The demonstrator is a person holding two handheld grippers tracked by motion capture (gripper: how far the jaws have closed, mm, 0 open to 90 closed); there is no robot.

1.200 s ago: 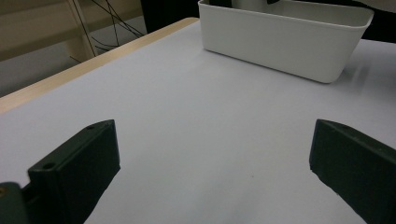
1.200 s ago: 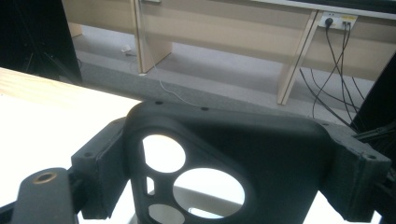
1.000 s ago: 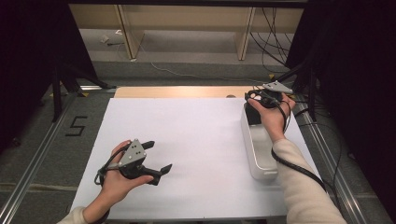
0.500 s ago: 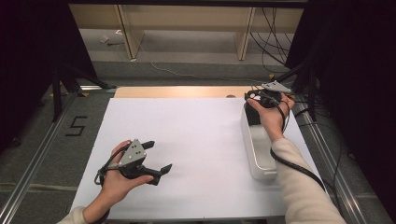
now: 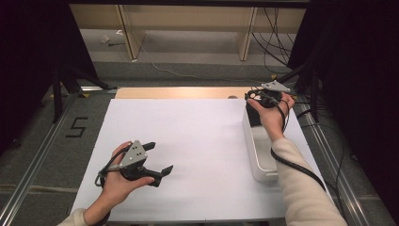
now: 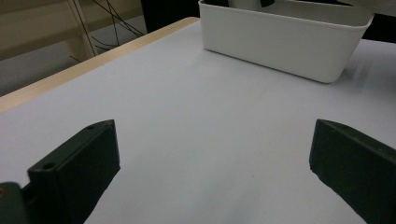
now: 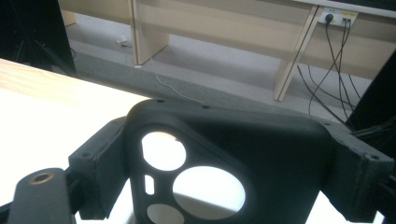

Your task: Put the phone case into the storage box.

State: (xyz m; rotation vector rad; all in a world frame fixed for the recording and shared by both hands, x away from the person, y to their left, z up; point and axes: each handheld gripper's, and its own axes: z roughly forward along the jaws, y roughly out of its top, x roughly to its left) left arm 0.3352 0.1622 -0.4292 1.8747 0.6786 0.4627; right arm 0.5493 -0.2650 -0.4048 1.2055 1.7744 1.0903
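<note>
A black phone case (image 7: 275,140) with round camera cut-outs stands across my right gripper view, and the right gripper (image 7: 229,163) is shut on its two sides. From the high view that gripper (image 5: 261,97) is held over the far end of a white bin (image 5: 258,157), with the black case (image 5: 254,116) hanging below the hand at the bin's rim. Near the front left of the table, my left gripper (image 5: 161,157) is open with nothing between its jaws. The left gripper (image 6: 210,172) hovers low over the white table top (image 6: 196,112) and faces the bin (image 6: 280,44).
A white sheet (image 5: 188,141) covers the table, with a wooden strip (image 5: 179,92) along its far edge. Metal rails (image 5: 329,155) run beside both sides. Cables (image 5: 277,28) and wooden shelf legs (image 5: 128,33) are on the floor beyond.
</note>
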